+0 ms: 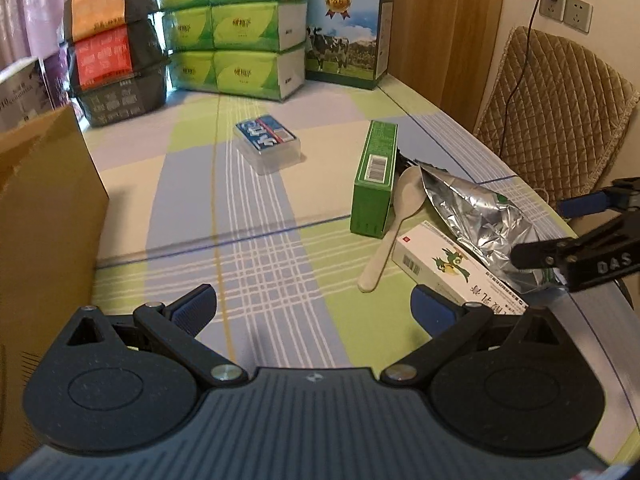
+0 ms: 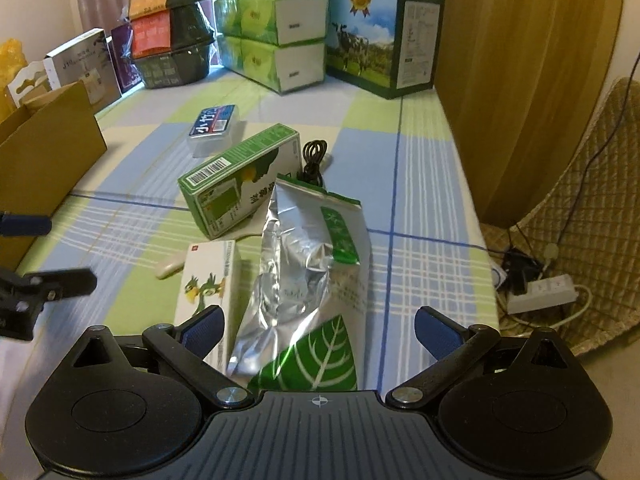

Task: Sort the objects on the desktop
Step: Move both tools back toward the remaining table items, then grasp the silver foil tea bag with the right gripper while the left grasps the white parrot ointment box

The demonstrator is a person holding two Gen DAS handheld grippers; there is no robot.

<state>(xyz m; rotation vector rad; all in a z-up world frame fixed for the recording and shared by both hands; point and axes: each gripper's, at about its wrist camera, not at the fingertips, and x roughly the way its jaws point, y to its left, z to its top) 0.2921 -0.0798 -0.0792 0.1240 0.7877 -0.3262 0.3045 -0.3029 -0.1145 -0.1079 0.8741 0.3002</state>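
Cardboard box [image 2: 52, 152] at left; foil bag [image 2: 304, 264] between right tool [image 2: 320, 330] fingers.

The white spoon [image 2: 170, 269] is mostly hidden behind the white carton [image 2: 210, 280] and foil bag [image 2: 296, 280] in the right wrist view. The cardboard box [image 1: 44, 220] is cut off by the left edge, and print on the green box [image 1: 374, 178] is too small to read.

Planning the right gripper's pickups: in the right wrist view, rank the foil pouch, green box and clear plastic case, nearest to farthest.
1. Crumpled silver foil pouch, directly ahead of the right gripper.
2. Green cardboard box, beyond, left.
3. Clear plastic case with blue label, farthest, left.
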